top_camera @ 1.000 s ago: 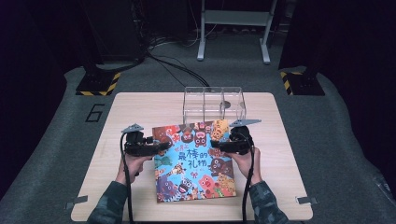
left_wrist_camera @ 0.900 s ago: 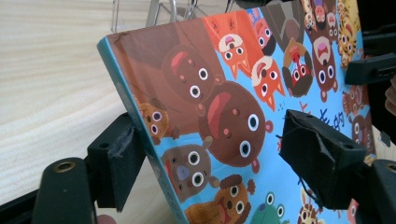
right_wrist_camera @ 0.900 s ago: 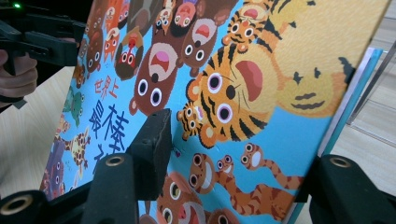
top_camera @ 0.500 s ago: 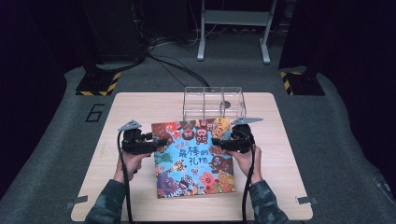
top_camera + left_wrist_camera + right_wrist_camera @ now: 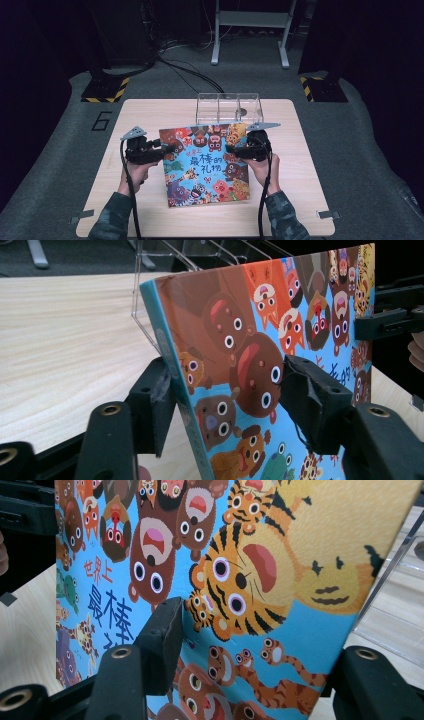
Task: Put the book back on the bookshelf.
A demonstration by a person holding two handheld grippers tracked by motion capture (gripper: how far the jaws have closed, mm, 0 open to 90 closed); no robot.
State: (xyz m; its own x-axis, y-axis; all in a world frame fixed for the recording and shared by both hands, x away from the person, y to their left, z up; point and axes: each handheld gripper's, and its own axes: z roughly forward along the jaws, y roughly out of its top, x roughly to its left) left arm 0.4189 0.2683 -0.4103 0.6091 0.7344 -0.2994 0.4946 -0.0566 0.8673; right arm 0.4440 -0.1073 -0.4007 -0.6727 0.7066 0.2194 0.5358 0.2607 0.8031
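A colourful picture book (image 5: pixel 205 165) with cartoon animals on a blue cover is held over the table, its far edge raised towards the clear box. My left gripper (image 5: pixel 167 149) has the book's spine edge between its jaws, which have just been closing. In the left gripper view the pads (image 5: pixel 310 400) press on the book (image 5: pixel 240 340) from both sides. My right gripper (image 5: pixel 232 149) is shut on the opposite edge. One pad (image 5: pixel 165 635) lies on the cover (image 5: pixel 280 555), while the page hides the other.
A clear plastic box (image 5: pixel 229 106) with compartments stands on the wooden table (image 5: pixel 150 115) just beyond the book, with a small dark thing inside. Dark floor, cables and a metal stand lie behind the table.
The left gripper has risen a little and its jaws have closed on the book's left edge. The book has lifted slightly off the table. The right gripper has stayed put.
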